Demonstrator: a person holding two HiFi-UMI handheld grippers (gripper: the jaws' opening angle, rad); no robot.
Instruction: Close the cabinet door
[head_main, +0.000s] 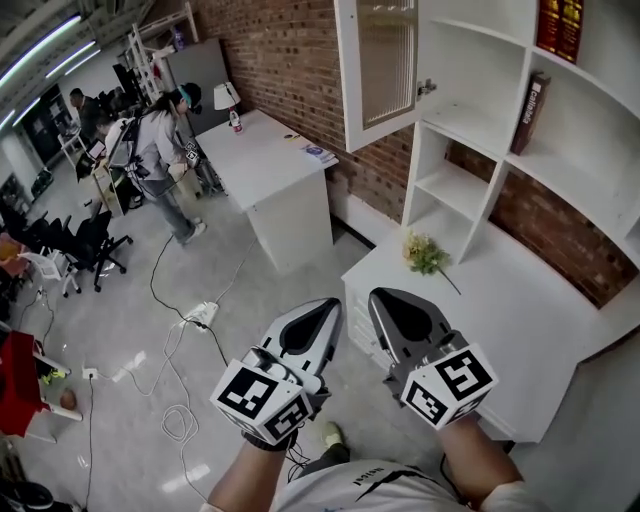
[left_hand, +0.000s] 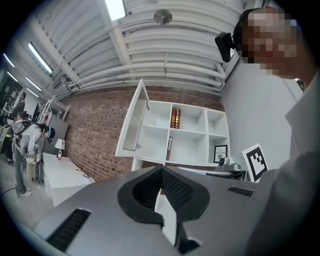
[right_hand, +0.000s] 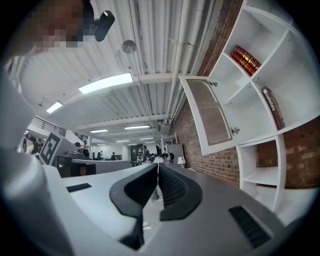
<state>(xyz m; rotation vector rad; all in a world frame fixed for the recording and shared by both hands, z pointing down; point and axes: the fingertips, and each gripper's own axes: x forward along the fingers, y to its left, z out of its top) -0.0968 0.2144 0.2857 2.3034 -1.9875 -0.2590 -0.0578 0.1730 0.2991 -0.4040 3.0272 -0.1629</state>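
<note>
The white cabinet door (head_main: 385, 70) with a ribbed glass pane stands swung open at the upper left of the white shelf unit (head_main: 480, 190). A small knob (head_main: 427, 88) shows on its edge. Both grippers are held low and side by side, well short of the cabinet. My left gripper (head_main: 330, 306) is shut with nothing in it, and so is my right gripper (head_main: 386, 298). In the left gripper view the closed tips (left_hand: 161, 171) point toward the open door (left_hand: 134, 122). In the right gripper view the shut gripper (right_hand: 158, 167) has the door (right_hand: 210, 115) up to its right.
A white counter (head_main: 520, 330) under the shelves bears a small bunch of flowers (head_main: 425, 255). Books (head_main: 530, 110) stand on the shelves. A white desk (head_main: 270, 160) lines the brick wall, with a person (head_main: 160, 150) beyond it. Cables (head_main: 190, 330) lie on the floor at left.
</note>
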